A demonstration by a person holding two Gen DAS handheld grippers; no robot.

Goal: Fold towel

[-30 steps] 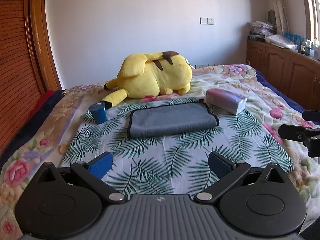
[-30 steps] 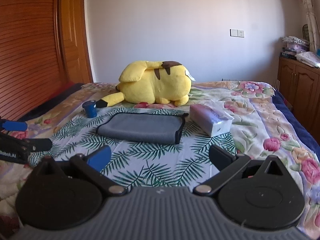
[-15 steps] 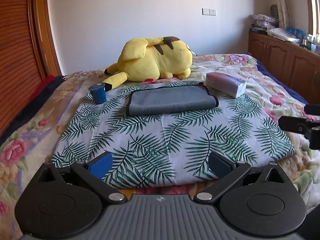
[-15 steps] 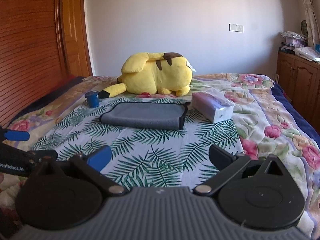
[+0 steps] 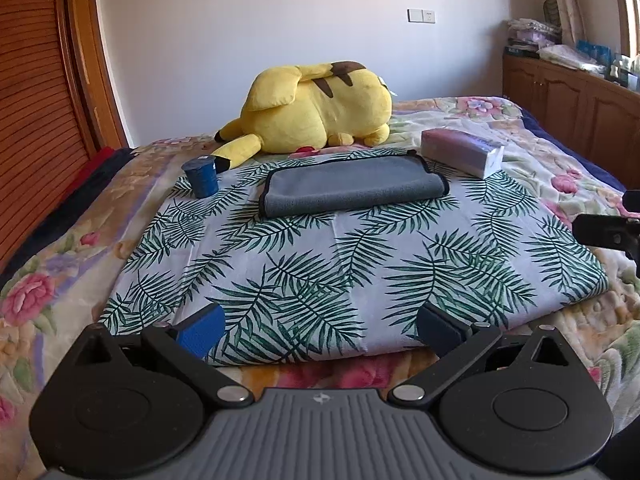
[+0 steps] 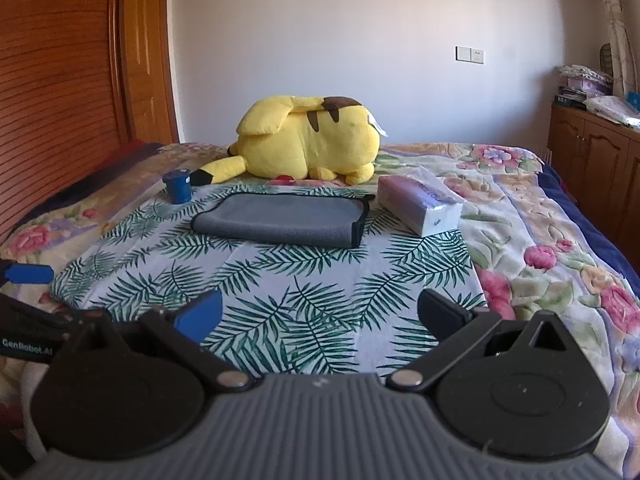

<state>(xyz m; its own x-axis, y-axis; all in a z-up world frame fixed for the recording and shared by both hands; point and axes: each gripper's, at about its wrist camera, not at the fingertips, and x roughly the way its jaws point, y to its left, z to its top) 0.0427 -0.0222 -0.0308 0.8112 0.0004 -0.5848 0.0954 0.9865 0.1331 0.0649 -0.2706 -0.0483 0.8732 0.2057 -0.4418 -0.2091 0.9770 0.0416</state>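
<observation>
Both the left gripper (image 5: 320,330) and right gripper (image 6: 320,316) gape wide and empty, well short of the soft, light grey microfibre towel (image 5: 352,186), likely best pinched at its black-piped corners.

A home bedroom: floral-quilted bed (image 5: 520,152), plush toy (image 5: 316,108), wooden cabinets (image 5: 568,96).

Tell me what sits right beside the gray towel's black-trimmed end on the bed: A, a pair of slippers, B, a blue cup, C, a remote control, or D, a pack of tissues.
D: the pack of tissues lies just past the black-trimmed end of the gray towel, while the blue cup stands off the towel's opposite end, near the yellow plush toy.
</observation>
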